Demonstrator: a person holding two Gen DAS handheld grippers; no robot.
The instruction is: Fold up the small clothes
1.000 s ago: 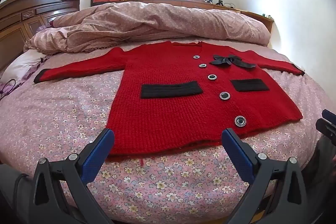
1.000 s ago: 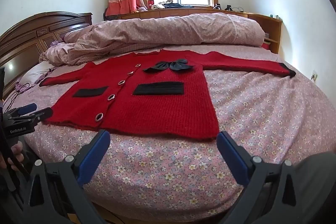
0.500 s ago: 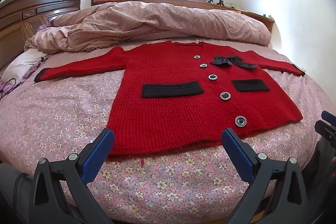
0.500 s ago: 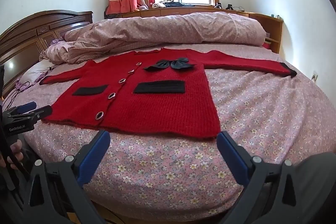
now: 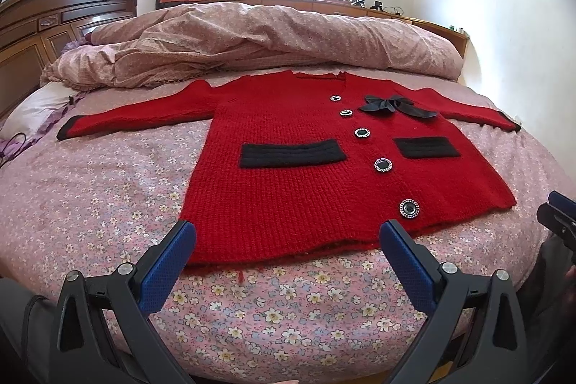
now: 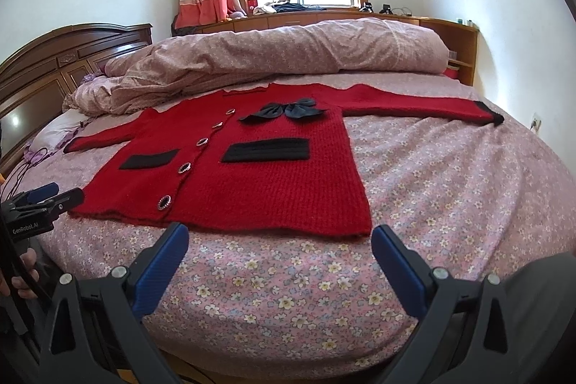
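Spread flat, front up, on the pink flower-printed bedsheet: a small red knitted cardigan with black pocket bands, black satin bow and ringed buttons, hem toward both tools, collar toward the rumpled pink duvet. Long axis across the bed, sleeve tip to sleeve tip (black cuffs at both ends). Left gripper gaping wide just short of the hem, empty; right gripper likewise spread and empty, nearer the far right sleeve. Chunky, soft, limp wool; likely to sag when lifted
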